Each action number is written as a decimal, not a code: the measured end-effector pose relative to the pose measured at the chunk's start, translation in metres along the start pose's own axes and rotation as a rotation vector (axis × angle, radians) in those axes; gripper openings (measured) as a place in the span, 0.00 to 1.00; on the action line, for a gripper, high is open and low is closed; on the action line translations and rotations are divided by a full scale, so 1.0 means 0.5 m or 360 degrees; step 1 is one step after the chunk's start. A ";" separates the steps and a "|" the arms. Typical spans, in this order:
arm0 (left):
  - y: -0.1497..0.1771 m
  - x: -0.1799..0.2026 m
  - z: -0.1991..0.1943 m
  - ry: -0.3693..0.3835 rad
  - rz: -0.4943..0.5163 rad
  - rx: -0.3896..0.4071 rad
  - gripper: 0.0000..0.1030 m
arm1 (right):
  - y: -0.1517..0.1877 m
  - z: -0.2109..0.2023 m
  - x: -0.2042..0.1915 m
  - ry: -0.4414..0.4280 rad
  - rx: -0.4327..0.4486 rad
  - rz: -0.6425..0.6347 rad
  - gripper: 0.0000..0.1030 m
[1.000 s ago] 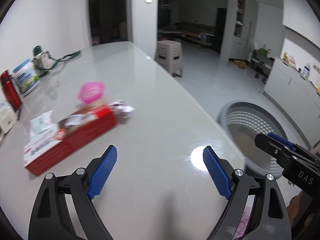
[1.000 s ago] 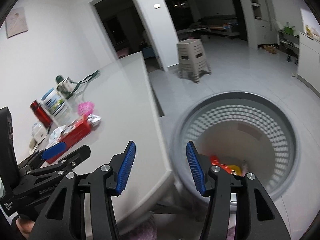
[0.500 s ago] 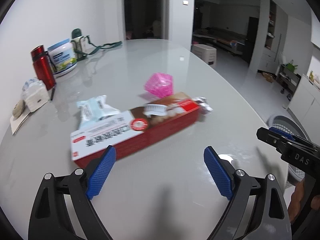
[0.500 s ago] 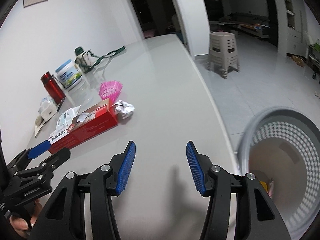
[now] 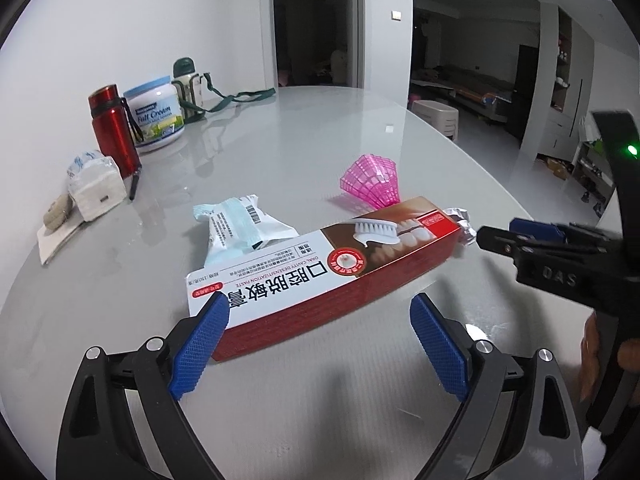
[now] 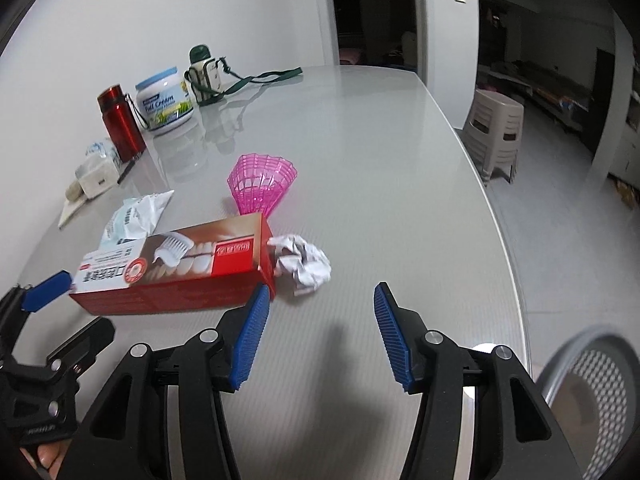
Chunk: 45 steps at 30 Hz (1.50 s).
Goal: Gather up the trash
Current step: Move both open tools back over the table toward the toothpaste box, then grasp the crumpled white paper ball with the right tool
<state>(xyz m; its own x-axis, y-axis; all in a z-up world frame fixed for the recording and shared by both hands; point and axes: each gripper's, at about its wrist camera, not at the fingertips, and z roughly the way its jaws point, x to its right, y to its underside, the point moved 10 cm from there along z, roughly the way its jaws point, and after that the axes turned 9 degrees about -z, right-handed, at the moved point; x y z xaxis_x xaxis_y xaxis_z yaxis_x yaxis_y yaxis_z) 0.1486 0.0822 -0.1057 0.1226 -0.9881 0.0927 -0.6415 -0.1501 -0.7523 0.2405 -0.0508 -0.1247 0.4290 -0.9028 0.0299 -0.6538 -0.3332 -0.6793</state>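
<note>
We are viewing the trash on a grey table (image 5: 320,132). The red-and-white toothpaste box (image 5: 320,272) is lying flat; its near left corner is being covered by the left tongs' (image 5: 318,346) left pad, and whether the pad is touching it we cannot tell. In the right wrist view the box (image 6: 176,272) is sitting left of and just beyond the right tongs (image 6: 318,334), its right end just beside the left fingertip. A crumpled silvery wrapper (image 6: 304,266) is touching that end of the box, ahead of the right tongs; in the left wrist view it (image 5: 460,218) is mostly hidden behind the box and the right tongs' tip. A torn white-and-teal packet (image 5: 236,228) is lying behind the box, partly hidden by it. A pink ribbed plastic cup (image 6: 262,188) is tipped on its side beyond the box.

The left tongs are standing wide open over the box's near side. The right tongs' jaws are opening, with only bare table between them.

Farther off to the left, against the wall, we are seeing a red flask (image 5: 114,130), a white tub (image 5: 156,116) and a green-capped bottle (image 5: 186,88). A perforated grey bin (image 6: 592,396) is being cut off at the lower right edge of the right wrist view.
</note>
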 end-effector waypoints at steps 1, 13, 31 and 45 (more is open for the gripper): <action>0.001 0.000 0.001 0.0000 0.0004 0.0001 0.88 | -0.002 0.009 0.003 0.0008 -0.0012 -0.0011 0.51; 0.006 -0.001 0.007 0.0025 -0.0005 -0.0014 0.88 | -0.013 0.054 0.001 -0.0064 -0.0079 -0.0066 0.51; 0.012 -0.001 0.007 0.0054 -0.0032 -0.0041 0.88 | -0.028 0.086 -0.029 -0.0190 -0.0133 -0.0105 0.31; -0.023 -0.080 -0.015 0.0011 -0.0099 -0.0017 0.88 | 0.015 0.009 -0.014 -0.0158 -0.0008 0.0230 0.29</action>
<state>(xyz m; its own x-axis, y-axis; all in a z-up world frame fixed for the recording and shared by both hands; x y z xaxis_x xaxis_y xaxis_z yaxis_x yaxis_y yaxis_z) 0.1453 0.1235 -0.0962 0.1571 -0.9771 0.1435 -0.6410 -0.2115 -0.7379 0.2352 -0.0456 -0.1332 0.3895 -0.9102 -0.1404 -0.7163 -0.2036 -0.6675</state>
